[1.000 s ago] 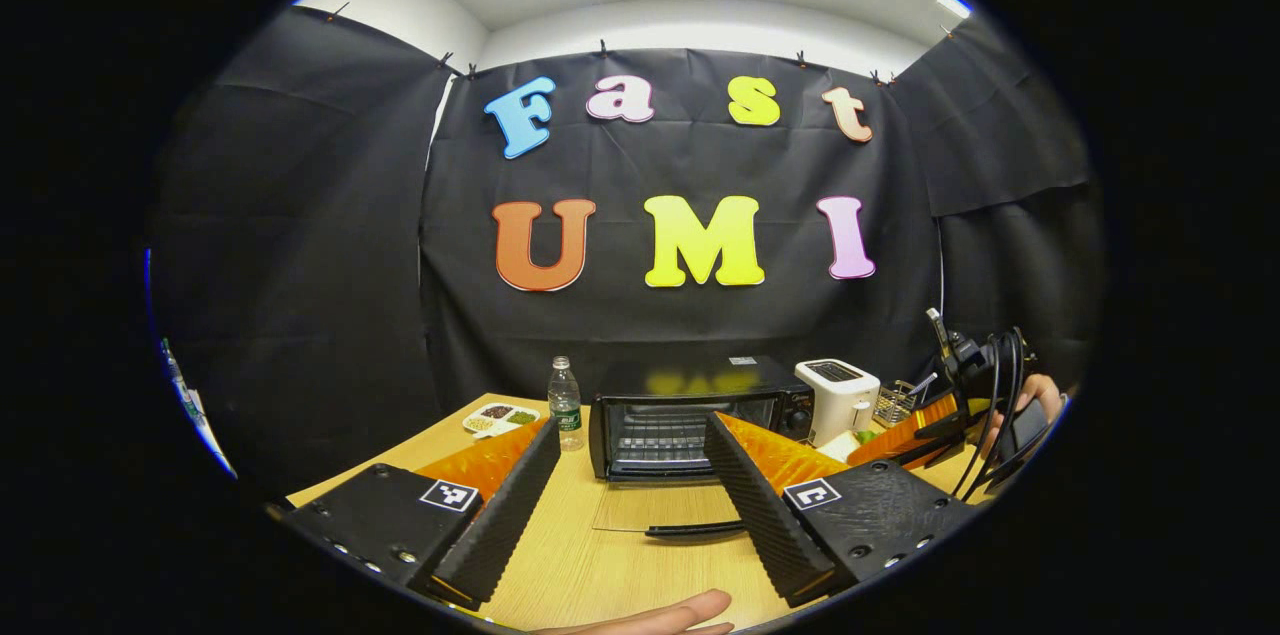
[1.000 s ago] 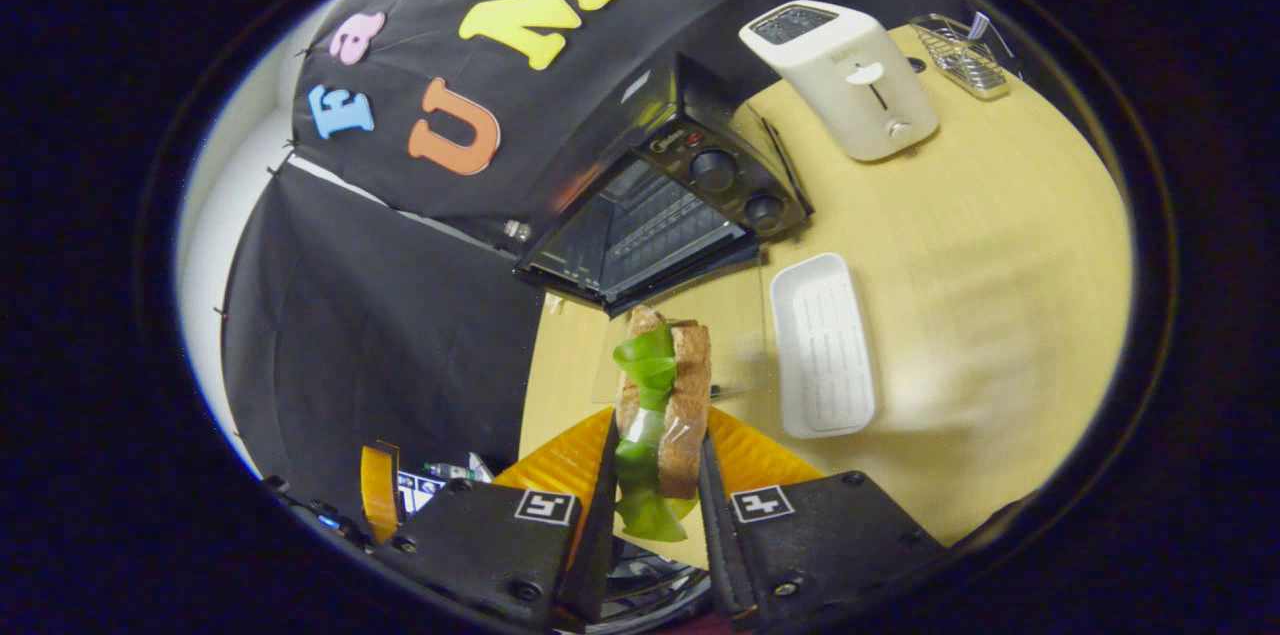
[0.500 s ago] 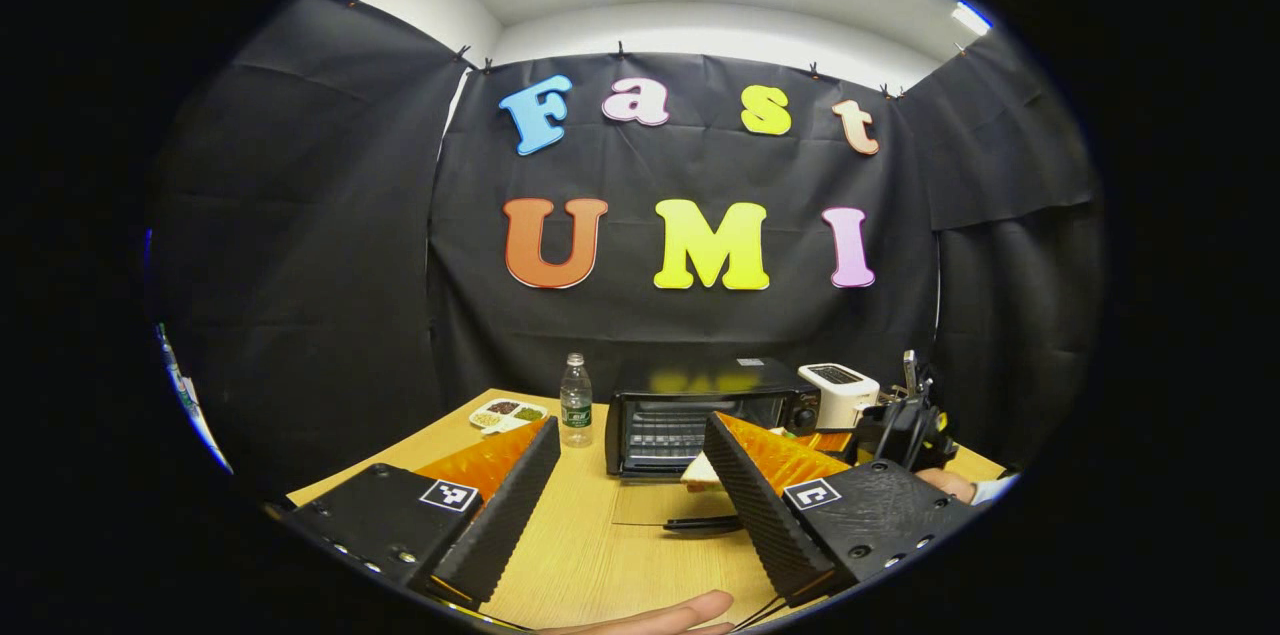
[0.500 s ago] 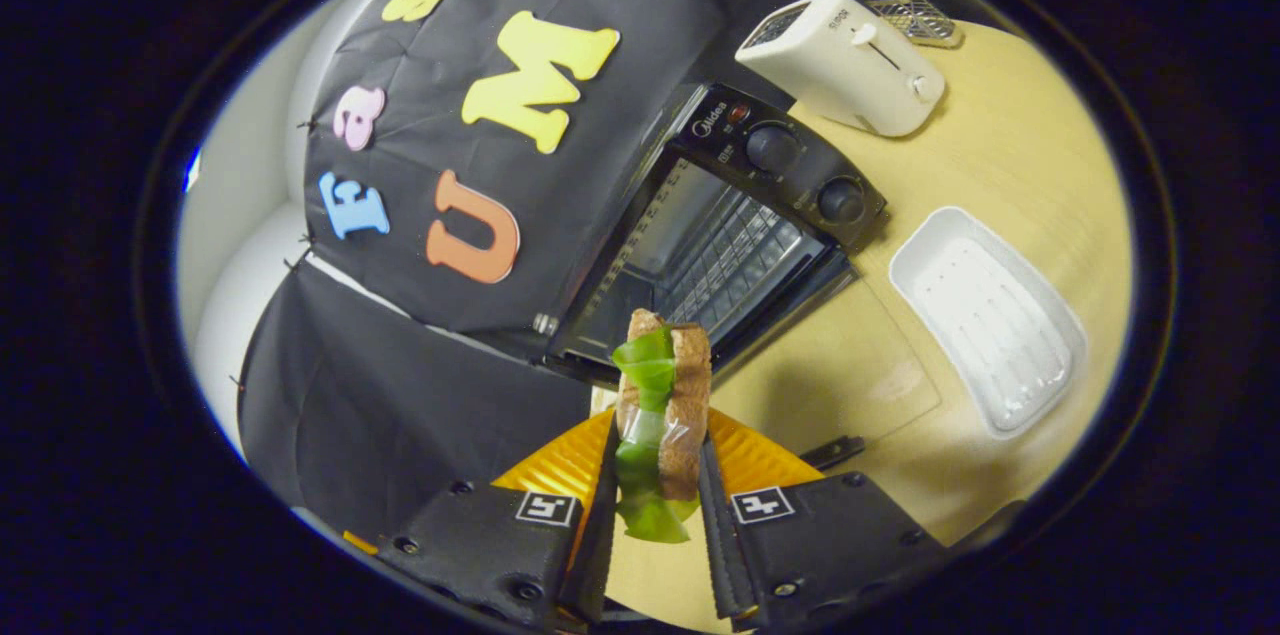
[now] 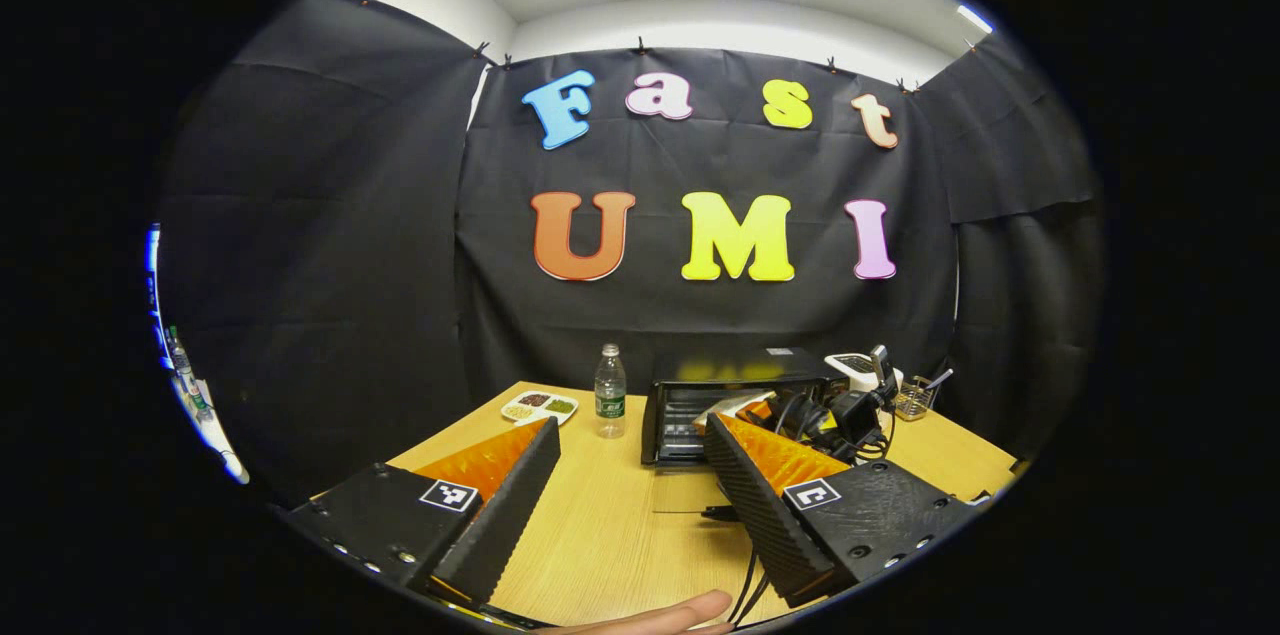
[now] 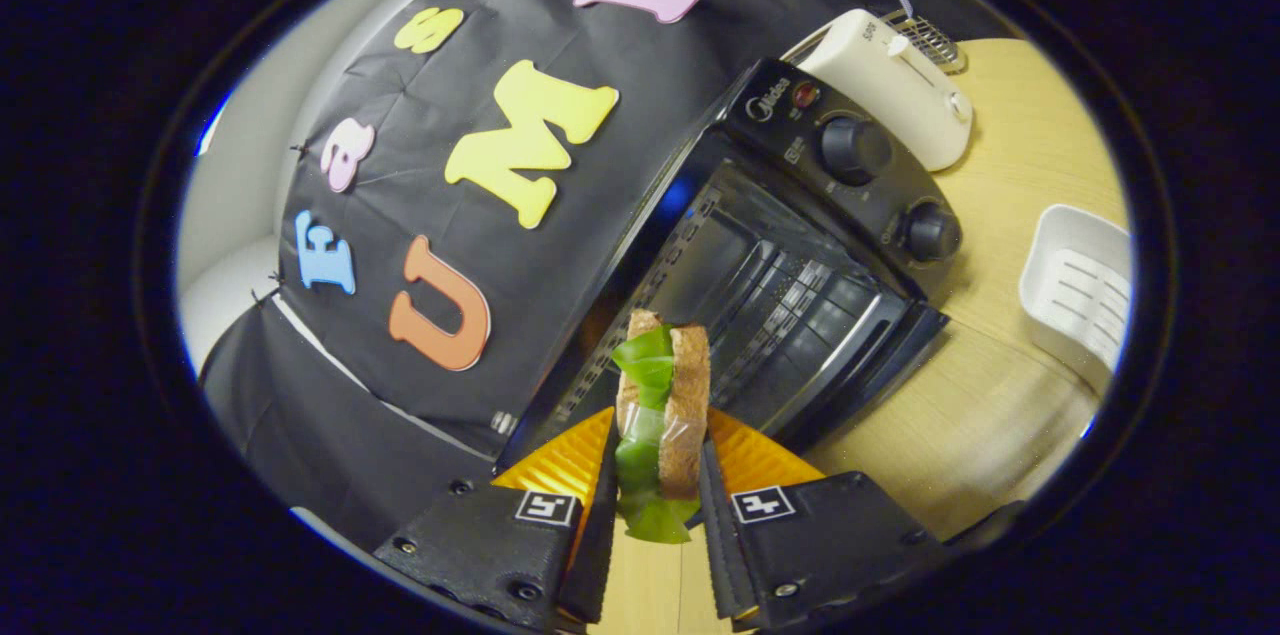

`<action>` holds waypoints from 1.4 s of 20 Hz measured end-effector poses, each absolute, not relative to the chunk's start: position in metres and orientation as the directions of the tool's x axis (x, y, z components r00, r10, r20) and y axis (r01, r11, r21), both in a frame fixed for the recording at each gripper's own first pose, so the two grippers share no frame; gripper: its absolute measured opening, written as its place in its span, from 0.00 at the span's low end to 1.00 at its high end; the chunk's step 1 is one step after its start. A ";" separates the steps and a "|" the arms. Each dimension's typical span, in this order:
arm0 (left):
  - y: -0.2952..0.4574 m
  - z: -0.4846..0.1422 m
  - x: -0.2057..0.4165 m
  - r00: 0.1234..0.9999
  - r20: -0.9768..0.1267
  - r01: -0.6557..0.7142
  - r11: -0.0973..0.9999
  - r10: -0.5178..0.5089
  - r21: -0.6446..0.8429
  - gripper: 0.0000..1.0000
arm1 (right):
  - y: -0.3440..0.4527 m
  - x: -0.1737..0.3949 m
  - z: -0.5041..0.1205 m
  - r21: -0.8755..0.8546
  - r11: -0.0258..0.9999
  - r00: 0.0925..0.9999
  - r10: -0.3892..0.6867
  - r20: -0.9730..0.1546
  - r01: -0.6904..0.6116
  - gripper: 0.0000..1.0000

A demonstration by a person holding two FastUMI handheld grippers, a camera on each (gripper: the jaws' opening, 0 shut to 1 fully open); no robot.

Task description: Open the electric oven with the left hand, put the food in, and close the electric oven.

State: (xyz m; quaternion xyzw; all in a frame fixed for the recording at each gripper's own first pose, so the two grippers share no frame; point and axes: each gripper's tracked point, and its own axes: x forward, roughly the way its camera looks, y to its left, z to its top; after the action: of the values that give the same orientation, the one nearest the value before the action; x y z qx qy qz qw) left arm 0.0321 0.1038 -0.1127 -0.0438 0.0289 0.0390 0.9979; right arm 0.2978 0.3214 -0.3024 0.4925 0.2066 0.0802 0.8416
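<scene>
Right gripper (image 6: 655, 515) pinches brown-bread sandwich with green lettuce (image 6: 660, 415) just before open black electric oven (image 6: 800, 245). Left gripper (image 5: 630, 505) spread, empty, near table edge. Risk: tilted sandwich snags wire rack, lettuce slips out.

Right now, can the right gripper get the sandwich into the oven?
Probably yes. The right gripper is shut on the sandwich, the oven door is down, and the rack lies bare just ahead.
</scene>
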 end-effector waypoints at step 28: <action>0.113 -0.134 0.028 0.993 -0.100 -0.066 0.991 0.055 -0.119 0.94 | 0.340 0.329 -0.367 0.337 0.938 0.808 0.264 -0.526 -0.087 0.99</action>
State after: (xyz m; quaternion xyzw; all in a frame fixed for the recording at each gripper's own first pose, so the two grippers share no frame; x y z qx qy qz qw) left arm 0.0279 0.1133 -0.1339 -0.0614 0.0485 0.0304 0.9965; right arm 0.3294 0.3399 -0.3666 0.1498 0.2952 0.0936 0.9389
